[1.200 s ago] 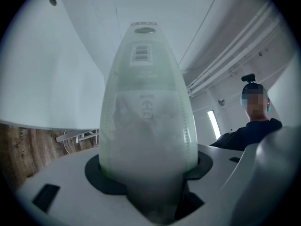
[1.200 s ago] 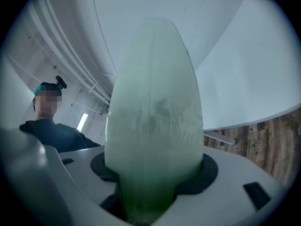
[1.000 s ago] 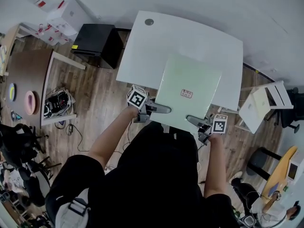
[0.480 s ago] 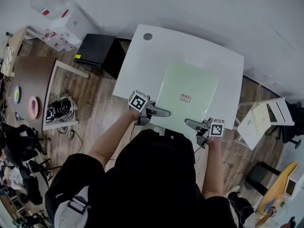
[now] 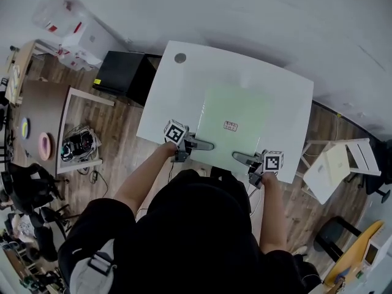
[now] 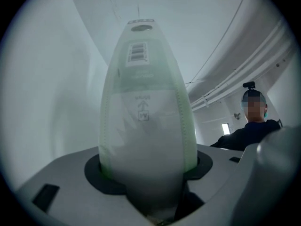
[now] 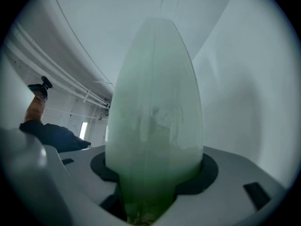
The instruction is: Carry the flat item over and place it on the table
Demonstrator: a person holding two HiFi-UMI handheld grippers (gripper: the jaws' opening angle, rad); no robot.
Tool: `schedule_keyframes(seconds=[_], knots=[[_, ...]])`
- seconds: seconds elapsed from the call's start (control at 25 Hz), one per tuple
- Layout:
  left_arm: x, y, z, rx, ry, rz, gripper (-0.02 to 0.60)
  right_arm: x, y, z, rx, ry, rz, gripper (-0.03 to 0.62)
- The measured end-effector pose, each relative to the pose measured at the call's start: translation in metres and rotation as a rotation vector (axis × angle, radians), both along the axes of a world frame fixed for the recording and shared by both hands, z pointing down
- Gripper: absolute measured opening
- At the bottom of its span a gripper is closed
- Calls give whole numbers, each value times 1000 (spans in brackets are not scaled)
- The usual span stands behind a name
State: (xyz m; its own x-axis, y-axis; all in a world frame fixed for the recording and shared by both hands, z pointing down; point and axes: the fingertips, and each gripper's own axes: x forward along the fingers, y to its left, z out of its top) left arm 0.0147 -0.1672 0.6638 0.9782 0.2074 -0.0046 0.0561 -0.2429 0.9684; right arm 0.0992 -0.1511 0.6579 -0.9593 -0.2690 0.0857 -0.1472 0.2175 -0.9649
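Note:
A flat pale-green pack (image 5: 233,122) with a small red-and-white label hangs level over the white table (image 5: 177,97); whether it touches the top I cannot tell. My left gripper (image 5: 210,146) is shut on its near left edge and my right gripper (image 5: 236,158) is shut on its near right edge. In the left gripper view the pack (image 6: 146,112) stands edge-on between the jaws, with a barcode showing on it. The right gripper view shows the pack (image 7: 155,117) wedged between the jaws in the same way.
A black cabinet (image 5: 125,72) stands left of the table. A small white stand (image 5: 334,164) is at the right. At far left are a round wooden table (image 5: 33,103) and a frame with cables (image 5: 76,146). A person (image 6: 251,126) sits in the background.
Both grippers have carried the pack forward and lower, from the table's near edge to further over its top. The grip on both sides is unchanged.

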Motion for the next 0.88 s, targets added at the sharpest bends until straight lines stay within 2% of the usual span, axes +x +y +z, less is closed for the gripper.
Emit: schedule_keyframes(seconds=[0.28, 0.4, 0.56, 0.76, 0.88], knots=[[10, -28, 20, -17, -23, -28, 299, 8, -27, 18, -17, -7, 5, 296], [14, -42, 30, -33, -33, -36, 300, 13, -37, 34, -58, -9, 15, 296], [22, -72, 57, -43, -86, -38, 302, 23, -64, 61, -117, -21, 28, 296], [24, -79, 79, -92, -144, -55, 306, 24, -73, 72, -144, -45, 22, 296], [27, -84, 80, -110, -111, -63, 313, 27, -76, 88, -196, -14, 22, 296]])
